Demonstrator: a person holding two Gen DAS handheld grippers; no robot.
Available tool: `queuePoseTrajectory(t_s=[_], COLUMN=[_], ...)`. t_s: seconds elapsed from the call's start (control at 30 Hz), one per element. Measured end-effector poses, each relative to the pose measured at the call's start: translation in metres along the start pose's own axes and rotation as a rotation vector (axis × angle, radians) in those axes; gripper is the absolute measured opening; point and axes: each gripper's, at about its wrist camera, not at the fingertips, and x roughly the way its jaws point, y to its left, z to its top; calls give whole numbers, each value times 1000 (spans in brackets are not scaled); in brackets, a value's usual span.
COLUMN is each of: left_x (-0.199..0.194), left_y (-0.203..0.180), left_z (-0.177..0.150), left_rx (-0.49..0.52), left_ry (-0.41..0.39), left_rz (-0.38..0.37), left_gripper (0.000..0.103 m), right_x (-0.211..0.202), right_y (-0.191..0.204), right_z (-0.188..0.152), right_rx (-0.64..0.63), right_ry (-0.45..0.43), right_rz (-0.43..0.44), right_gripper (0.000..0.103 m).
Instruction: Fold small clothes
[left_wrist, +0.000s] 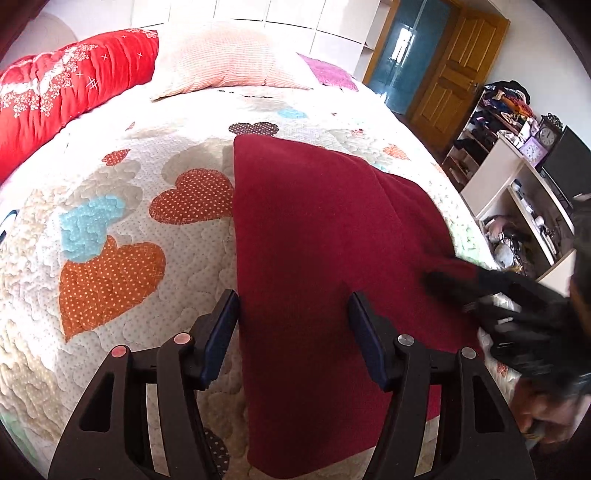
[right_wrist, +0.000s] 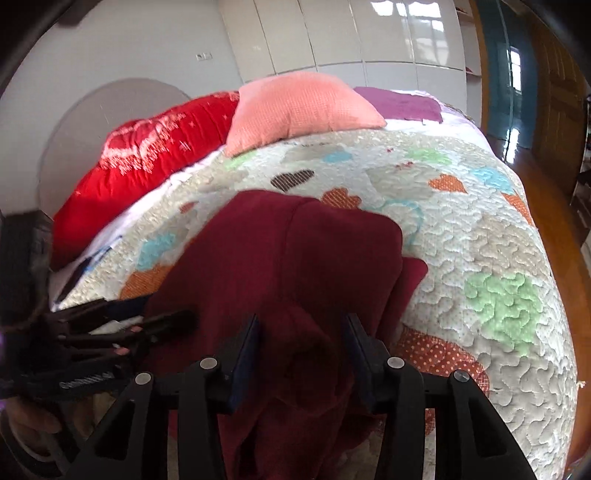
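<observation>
**Folded maroon cloth on the heart quilt**

While the dark red fleece garment (left_wrist: 317, 236) lies folded at centre frame on the heart-patterned quilted bedspread (left_wrist: 110, 229), the left gripper (left_wrist: 291, 332) stands wide open over it, and the right gripper (right_wrist: 301, 350) gapes around a raised fold.

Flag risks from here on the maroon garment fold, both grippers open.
1. The maroon garment lies near the bed's near edge; a tug toward the person may drag it off the heart quilt.
2. The right gripper hovers over a bunched ridge, so closing there may pinch several layers.
3. The left gripper straddles the garment's left edge and may catch quilt too.
</observation>
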Motion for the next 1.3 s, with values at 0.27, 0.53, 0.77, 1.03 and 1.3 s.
queuePoseTrajectory(t_s=[0.27, 0.53, 0.77, 1.03, 1.3], left_x=[-7, -32, -51, -67, -72], left_y=[-8, -18, -26, -31, -29], left_z=[-3, -10, -17, -25, -31], left_rx=[33, 55, 72, 83, 69], left_ry=[-16, -80, -122, -177, -189], left_rz=[57, 117, 127, 155, 160], left_gripper=[63, 63, 63, 63, 63], right_x=[-21, -71, -89, -92, -91], right_y=[3, 17, 20, 30, 32], right_z=[-8, -17, -23, -31, -35], right_rx=[7, 25, 65, 60, 64], right_ry=[-45, -147, -185, -179, -174], right_rz=[-22, -104, -125, -110, -99], right_gripper=[45, 51, 56, 71, 72])
